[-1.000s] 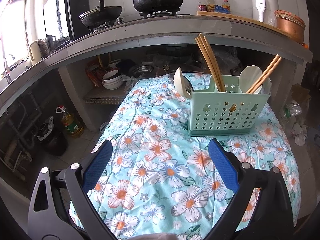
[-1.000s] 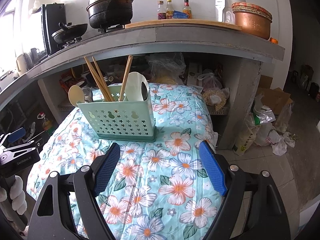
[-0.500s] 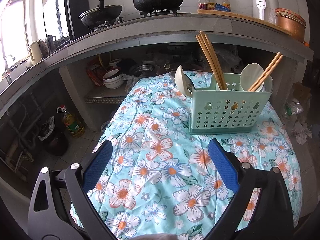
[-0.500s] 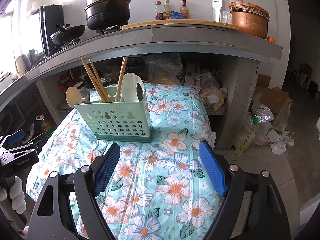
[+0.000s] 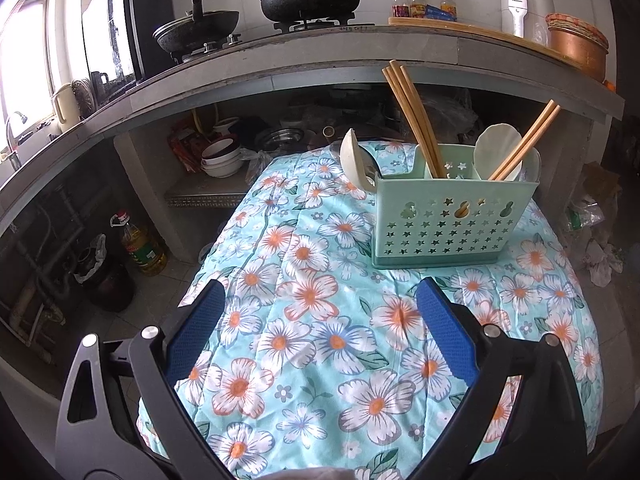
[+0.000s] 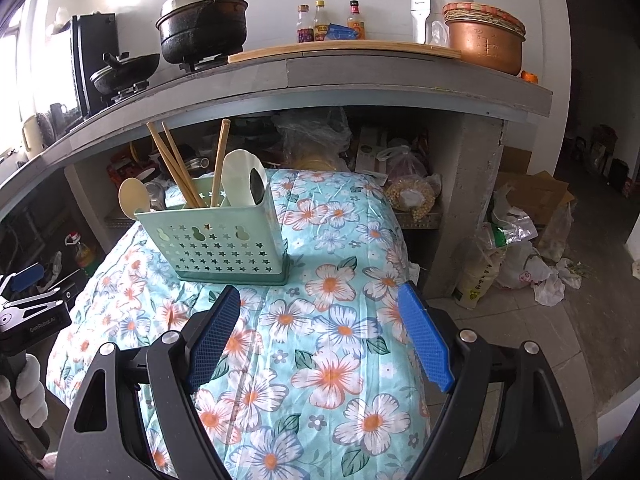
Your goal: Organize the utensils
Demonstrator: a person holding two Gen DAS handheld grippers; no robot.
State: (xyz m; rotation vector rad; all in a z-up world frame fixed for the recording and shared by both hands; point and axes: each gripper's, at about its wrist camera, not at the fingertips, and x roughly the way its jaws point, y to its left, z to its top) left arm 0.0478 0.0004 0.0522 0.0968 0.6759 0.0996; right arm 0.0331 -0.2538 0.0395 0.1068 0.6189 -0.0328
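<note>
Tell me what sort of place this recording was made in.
Most likely a home kitchen: a concrete counter carries a black pot on a gas burner, sauce bottles stand on it, and stacked bowls sit on the shelf underneath.

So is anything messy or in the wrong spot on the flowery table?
Nothing looks spilled or broken. The green holder stands upright on the flowery cloth. One odd bit: a cream spoon sticks out beyond its left end, while the chopsticks and white spoon sit inside.
</note>
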